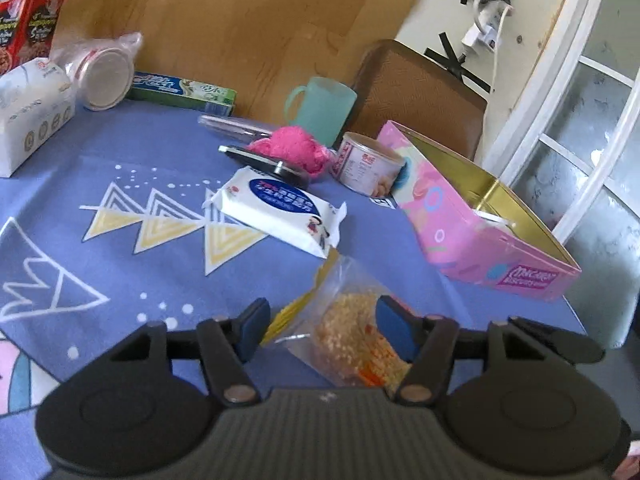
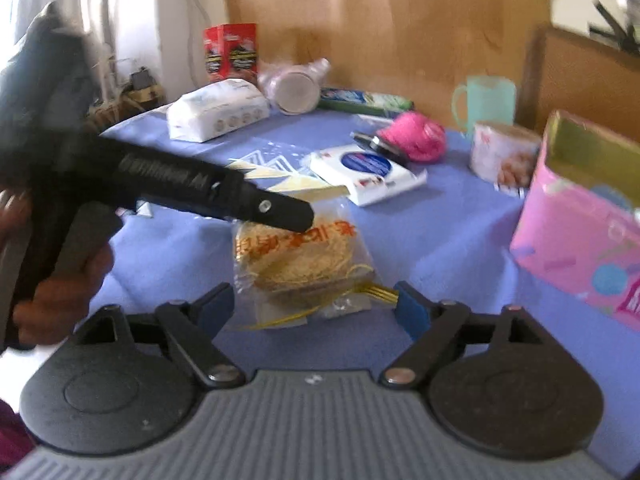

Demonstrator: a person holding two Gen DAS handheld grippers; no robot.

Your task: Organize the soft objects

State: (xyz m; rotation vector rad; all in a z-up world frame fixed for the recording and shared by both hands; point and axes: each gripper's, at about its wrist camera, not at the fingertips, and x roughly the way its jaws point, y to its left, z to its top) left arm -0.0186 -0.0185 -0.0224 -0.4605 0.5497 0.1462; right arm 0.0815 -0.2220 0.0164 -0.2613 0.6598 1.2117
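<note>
One clear bag of dried noodles [image 2: 304, 264] lies flat on the counter [image 1: 132, 168], which is covered in a blue cloth printed with pale triangles. The left gripper [image 1: 320, 330] hangs over the bag with its blue-padded jaws spread apart, one on either side of it; whether the pads touch the plastic is unclear. The right gripper [image 2: 314, 306] sits low at the bag's near end, also spread wide and holding nothing.

Just beyond the bag is a white wet-wipe pack [image 1: 280, 210], with a dark flat object [image 1: 262, 162] resting partly on its far edge. Behind that sits a fluffy pink ball [image 1: 296, 150], then a small round tin [image 1: 366, 168] and a mint green mug [image 1: 320, 106]. An open pink biscuit tin [image 1: 472, 232] with a gold interior stands to the right.

Along the far edge are a white tissue pack [image 1: 32, 120], a red carton [image 1: 28, 16], a tipped jar in plastic wrap [image 1: 102, 76] and a green-and-blue box [image 1: 184, 90]. A wooden panel [image 1: 240, 20] rises behind, with a brown chair back [image 1: 416, 92] and a white-framed glass door [image 1: 580, 120] to the right.

The right wrist view is motion-blurred, and print on the packages is unreadable. The red carton is cut off at the left view's edge.
</note>
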